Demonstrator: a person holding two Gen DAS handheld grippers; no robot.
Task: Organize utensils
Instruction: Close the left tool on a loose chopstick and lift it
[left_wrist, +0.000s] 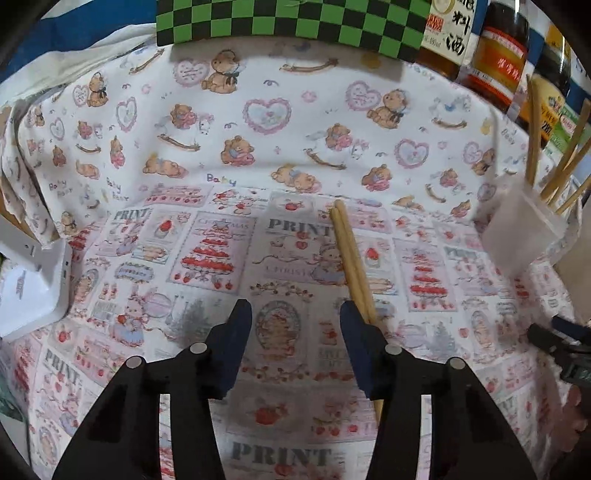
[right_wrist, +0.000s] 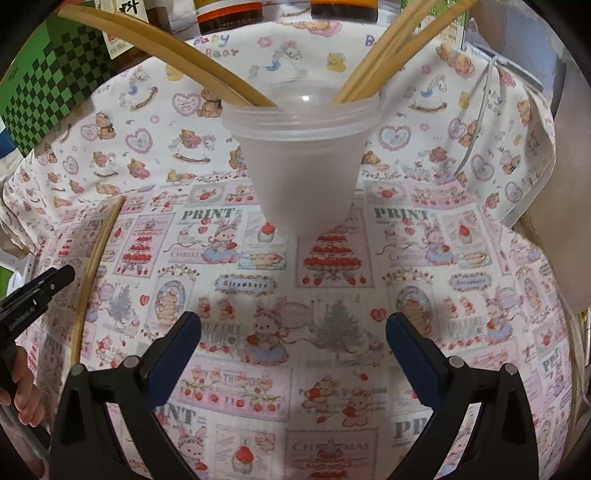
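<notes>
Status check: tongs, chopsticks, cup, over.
Left tongs open, chopstick pair flat on cloth beside one finger, outside the gap. Right tongs open, empty, facing cup holding chopsticks. Nothing blocking.

A pair of light wooden chopsticks (left_wrist: 351, 266) lies side by side flat on the printed cloth, one end pointing away toward the teddy-bear print. To their right stands a frosted plastic cup (right_wrist: 303, 147), upright, wider at the rim, holding several more chopsticks (right_wrist: 388, 62) that lean outward against its rim.
</notes>
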